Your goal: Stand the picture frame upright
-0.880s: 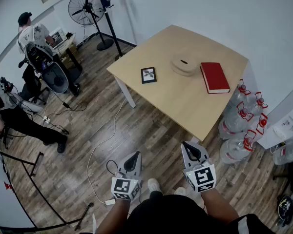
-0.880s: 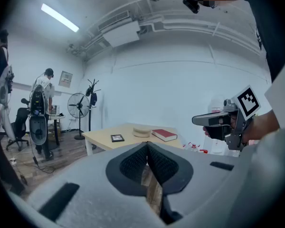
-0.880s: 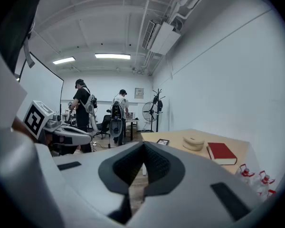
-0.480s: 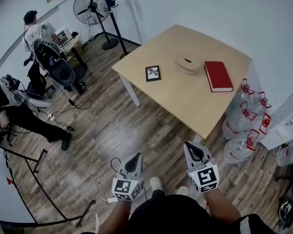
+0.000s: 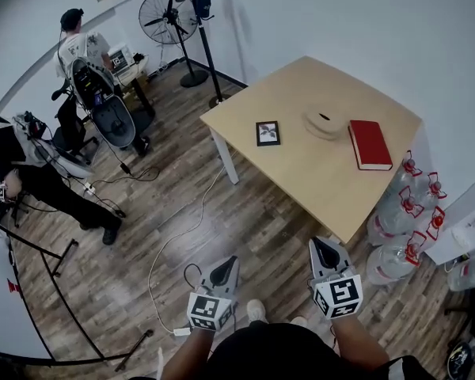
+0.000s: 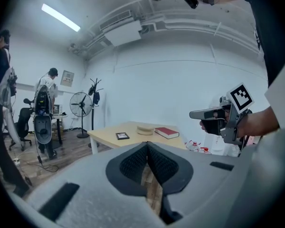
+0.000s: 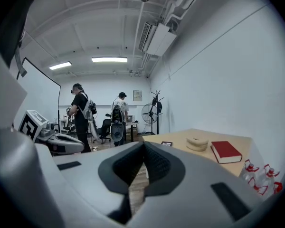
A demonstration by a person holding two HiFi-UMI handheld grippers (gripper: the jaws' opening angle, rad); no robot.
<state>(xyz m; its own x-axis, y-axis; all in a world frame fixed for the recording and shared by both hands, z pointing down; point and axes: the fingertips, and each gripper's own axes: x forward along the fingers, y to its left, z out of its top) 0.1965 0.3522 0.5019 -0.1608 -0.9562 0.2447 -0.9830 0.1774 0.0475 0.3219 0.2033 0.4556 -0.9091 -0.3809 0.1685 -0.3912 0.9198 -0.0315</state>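
A small black picture frame (image 5: pixel 267 133) lies flat near the left corner of the light wooden table (image 5: pixel 301 172). It shows small and far in the left gripper view (image 6: pixel 122 136) and the right gripper view (image 7: pixel 166 144). My left gripper (image 5: pixel 226 266) and right gripper (image 5: pixel 326 252) hang over the wooden floor, well short of the table. Both are shut with nothing between the jaws.
On the table sit a round beige disc (image 5: pixel 324 123) and a red book (image 5: pixel 370 144). Several water jugs (image 5: pixel 404 212) stand by the table's right side. A standing fan (image 5: pixel 168 14), a cable (image 5: pixel 174 236) on the floor and two people (image 5: pixel 32 165) are at the left.
The head view has shifted: the table and frame sit further right and lower in the picture. Both grippers stay shut and low in front of me.
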